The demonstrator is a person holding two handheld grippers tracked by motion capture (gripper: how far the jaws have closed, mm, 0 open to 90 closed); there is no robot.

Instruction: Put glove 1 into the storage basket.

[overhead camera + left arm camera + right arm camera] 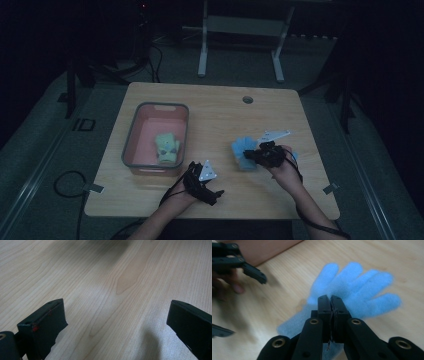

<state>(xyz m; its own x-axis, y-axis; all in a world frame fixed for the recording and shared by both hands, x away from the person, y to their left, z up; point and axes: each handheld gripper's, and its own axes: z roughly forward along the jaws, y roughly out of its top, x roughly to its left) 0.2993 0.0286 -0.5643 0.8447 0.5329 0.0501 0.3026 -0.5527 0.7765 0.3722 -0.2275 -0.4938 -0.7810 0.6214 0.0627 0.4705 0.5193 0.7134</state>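
A fuzzy blue glove (359, 290) lies spread with its fingers pointing away from the camera over the wooden table (402, 255). My right gripper (330, 298) is shut, its jaws pinched together on the glove's palm. In the high view the glove (242, 149) sits at the table's right middle, with the right gripper (257, 155) at its right edge. My left gripper (204, 181) rests near the front edge. Its jaws stand wide open over bare wood (116, 302), and nothing is between them.
A grey-rimmed bin (162, 105) with a pink inside stands at the left and holds a green glove-like item (166, 147). A round hole (247, 99) is cut near the table's far edge. A white desk frame (202, 55) stands on the floor beyond the table.
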